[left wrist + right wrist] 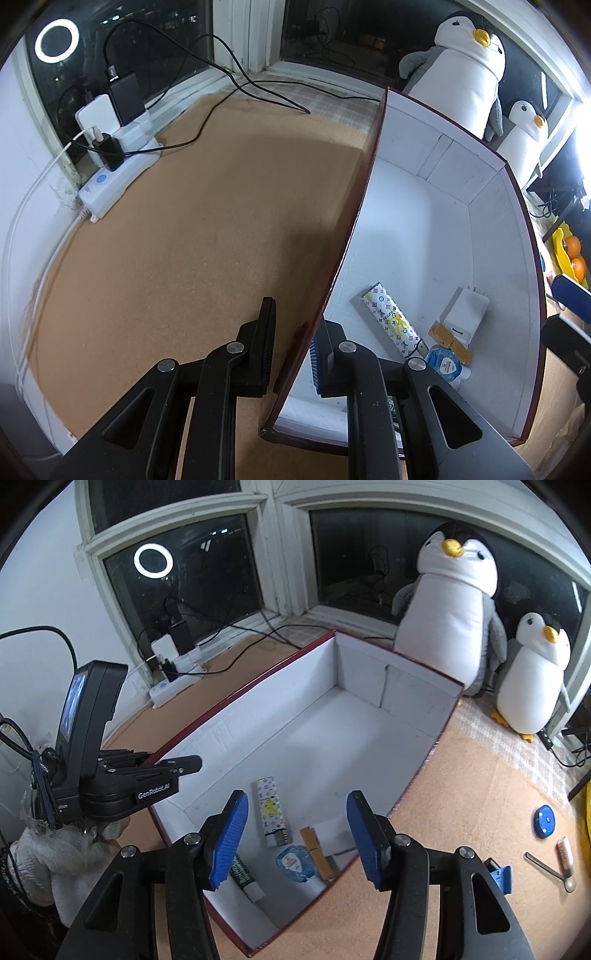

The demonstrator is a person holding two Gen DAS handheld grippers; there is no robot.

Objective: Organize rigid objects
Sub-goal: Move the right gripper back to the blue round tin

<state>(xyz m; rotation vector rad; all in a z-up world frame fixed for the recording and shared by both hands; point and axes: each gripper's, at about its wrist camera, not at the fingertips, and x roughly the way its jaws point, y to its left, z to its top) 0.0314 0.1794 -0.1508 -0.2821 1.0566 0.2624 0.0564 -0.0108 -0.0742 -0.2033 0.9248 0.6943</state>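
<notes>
A large white-lined box with dark red outside (388,746) stands on the cork table. My left gripper (295,347) straddles the box's left wall (354,221) near the front corner, its jaws close on either side of it. The left gripper also shows in the right wrist view (184,764). My right gripper (295,838) is open and empty above the box's near end. Inside lie a patterned lighter (271,808), a white charger (465,314), a yellow-brown block (317,853), a blue round item (295,864) and a green tube (243,878).
On the cork to the right lie a blue disc (545,821), a small pink tube (565,856), a metal spoon (550,871) and a blue clip (500,877). Two plush penguins (450,605) stand behind the box. A power strip with chargers and cables (114,162) sits at the window.
</notes>
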